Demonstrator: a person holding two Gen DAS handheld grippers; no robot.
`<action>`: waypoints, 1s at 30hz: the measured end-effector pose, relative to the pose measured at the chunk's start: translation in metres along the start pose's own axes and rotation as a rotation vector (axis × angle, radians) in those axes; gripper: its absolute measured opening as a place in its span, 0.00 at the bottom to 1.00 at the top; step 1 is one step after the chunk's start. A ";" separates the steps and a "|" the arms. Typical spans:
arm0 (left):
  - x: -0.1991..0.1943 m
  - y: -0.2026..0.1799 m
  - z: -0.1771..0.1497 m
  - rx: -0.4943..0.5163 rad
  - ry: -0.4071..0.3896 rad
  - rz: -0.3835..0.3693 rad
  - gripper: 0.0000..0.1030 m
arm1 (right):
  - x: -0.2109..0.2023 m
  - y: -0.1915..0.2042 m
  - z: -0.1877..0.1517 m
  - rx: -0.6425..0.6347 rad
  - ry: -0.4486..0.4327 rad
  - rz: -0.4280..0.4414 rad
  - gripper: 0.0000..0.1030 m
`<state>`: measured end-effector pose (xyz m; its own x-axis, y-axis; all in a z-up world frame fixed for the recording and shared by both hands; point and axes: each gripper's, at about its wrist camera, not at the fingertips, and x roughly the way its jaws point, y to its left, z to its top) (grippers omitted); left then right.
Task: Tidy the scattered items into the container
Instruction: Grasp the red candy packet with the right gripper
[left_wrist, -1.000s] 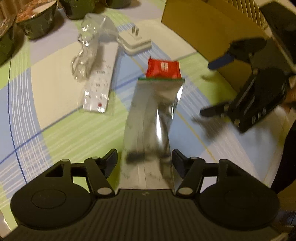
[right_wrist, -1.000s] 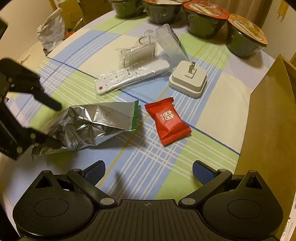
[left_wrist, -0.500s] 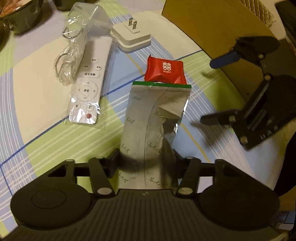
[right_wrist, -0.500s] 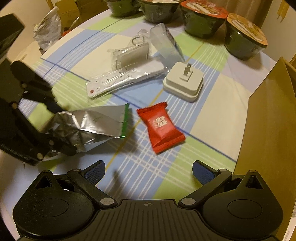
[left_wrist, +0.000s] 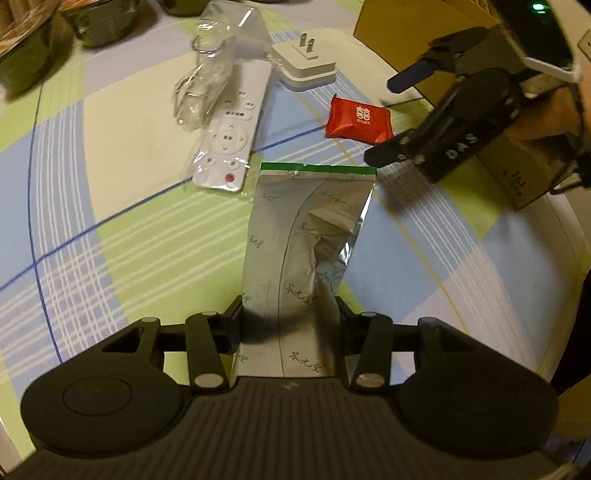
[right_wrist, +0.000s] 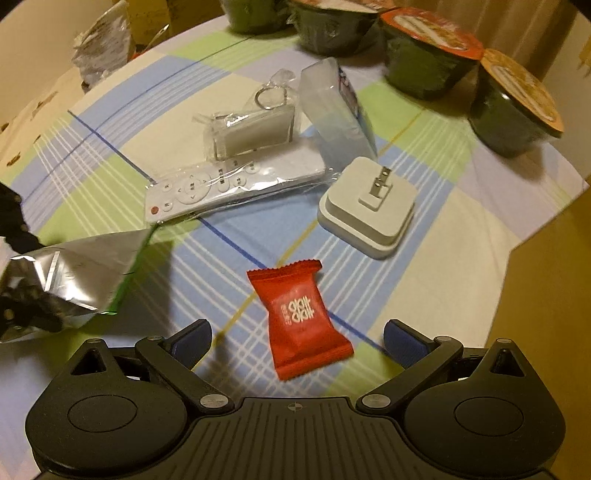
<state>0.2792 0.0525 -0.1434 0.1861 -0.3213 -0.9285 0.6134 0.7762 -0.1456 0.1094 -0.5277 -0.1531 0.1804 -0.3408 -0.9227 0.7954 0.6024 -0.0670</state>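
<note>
A silver foil pouch (left_wrist: 310, 229) with a green top edge sticks out forward from my left gripper (left_wrist: 290, 314), which is shut on its lower end. The pouch (right_wrist: 81, 273) shows at the left edge of the right wrist view. A red candy packet (right_wrist: 299, 321) lies on the checked tablecloth between the blue-padded fingers of my right gripper (right_wrist: 297, 338), which is open and not touching it. In the left wrist view the right gripper (left_wrist: 395, 114) hangs just right of the red packet (left_wrist: 358, 118). The brown cardboard box (left_wrist: 399, 33) stands behind it.
A bagged white remote (right_wrist: 221, 188), a white plug adapter (right_wrist: 369, 210), a clear bag with a keyring (right_wrist: 258, 125) and a clear plastic case (right_wrist: 332, 103) lie beyond the packet. Several lidded dark bowls (right_wrist: 428, 55) line the far edge. The box wall (right_wrist: 546, 295) rises on the right.
My left gripper closed on the silver pouch and raised it. My right gripper moved forward and left, so the red packet now sits between its open fingers.
</note>
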 end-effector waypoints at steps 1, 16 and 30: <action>-0.001 0.000 -0.002 -0.004 -0.006 0.001 0.41 | 0.003 0.000 0.001 -0.006 0.007 0.000 1.00; -0.003 0.000 -0.008 -0.044 -0.050 -0.001 0.41 | 0.004 -0.006 0.002 0.070 0.005 0.029 0.34; -0.002 -0.030 -0.019 0.003 -0.027 -0.047 0.40 | -0.030 0.019 -0.047 0.137 0.052 0.061 0.33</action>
<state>0.2458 0.0407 -0.1436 0.1777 -0.3725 -0.9108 0.6245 0.7580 -0.1882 0.0923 -0.4725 -0.1447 0.2033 -0.2670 -0.9420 0.8559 0.5158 0.0385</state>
